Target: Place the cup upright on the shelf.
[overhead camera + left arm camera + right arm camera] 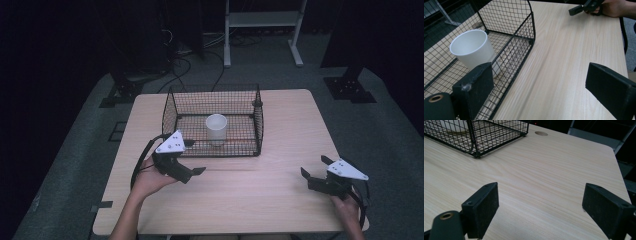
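- One white cup [216, 128] is the item in hand; it stands upright, mouth up, inside the black wire basket [172, 107] near its middle, not touching the walls as far as I can tell.
- The basket sits on the far half of the wooden surface [250, 195]; its mesh walls leave the open top as the way in, so I judge any pick must come from above.
- My left gripper [195, 170] hangs just outside the basket's near left corner, jaws apart with nothing between them, the cup showing beyond the mesh in the left gripper view [472, 48]. I read this as standing ready for a reach over the rim.
- My right gripper [314, 168] is held low at the near right of the surface, well apart from the basket, jaws apart and empty. I judge it parked there to keep the approach free.
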Demonstrator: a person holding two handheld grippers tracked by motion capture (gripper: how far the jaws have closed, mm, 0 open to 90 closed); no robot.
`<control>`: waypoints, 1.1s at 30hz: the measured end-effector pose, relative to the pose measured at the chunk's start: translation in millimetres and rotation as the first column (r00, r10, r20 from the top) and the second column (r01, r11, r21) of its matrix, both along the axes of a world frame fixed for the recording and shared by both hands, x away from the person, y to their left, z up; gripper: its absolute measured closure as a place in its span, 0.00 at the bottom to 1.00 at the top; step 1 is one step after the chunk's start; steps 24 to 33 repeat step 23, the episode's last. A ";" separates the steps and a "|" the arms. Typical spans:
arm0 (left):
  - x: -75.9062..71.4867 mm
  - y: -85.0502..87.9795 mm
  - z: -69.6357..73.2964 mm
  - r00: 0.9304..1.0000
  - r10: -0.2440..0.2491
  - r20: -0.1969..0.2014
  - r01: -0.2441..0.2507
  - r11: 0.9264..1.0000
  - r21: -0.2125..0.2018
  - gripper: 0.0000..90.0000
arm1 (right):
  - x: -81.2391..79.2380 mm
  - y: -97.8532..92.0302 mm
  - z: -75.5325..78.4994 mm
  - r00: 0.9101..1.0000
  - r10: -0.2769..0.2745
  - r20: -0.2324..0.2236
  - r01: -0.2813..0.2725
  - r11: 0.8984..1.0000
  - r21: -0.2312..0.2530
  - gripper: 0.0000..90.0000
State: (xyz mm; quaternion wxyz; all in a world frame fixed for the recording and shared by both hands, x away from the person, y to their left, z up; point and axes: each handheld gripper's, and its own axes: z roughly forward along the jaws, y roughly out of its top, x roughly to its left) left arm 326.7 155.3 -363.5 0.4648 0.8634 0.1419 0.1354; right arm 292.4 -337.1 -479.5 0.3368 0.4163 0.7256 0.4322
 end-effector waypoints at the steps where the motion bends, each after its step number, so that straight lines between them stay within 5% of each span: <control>1: -1.0 0.8 -1.5 1.000 -0.002 -0.005 0.002 1.000 -0.008 0.08 | 0.0 0.0 0.0 1.000 0.000 0.000 0.000 1.000 0.000 0.15; 18: -22.4 12.7 -23.8 0.999 0.042 -0.014 -0.043 0.994 -0.100 0.04 | 0.0 -0.3 0.0 1.000 -0.001 0.002 0.001 1.000 0.005 0.15; 23: -25.2 19.4 -33.3 0.998 0.047 -0.029 -0.052 0.982 -0.181 0.04 | -0.8 -0.4 0.0 1.000 -0.001 0.006 0.001 1.000 0.007 0.15; 33: -25.2 19.4 -33.3 0.998 0.047 -0.029 -0.052 0.982 -0.181 0.04 | -0.8 -0.4 0.0 1.000 -0.001 0.006 0.001 1.000 0.007 0.15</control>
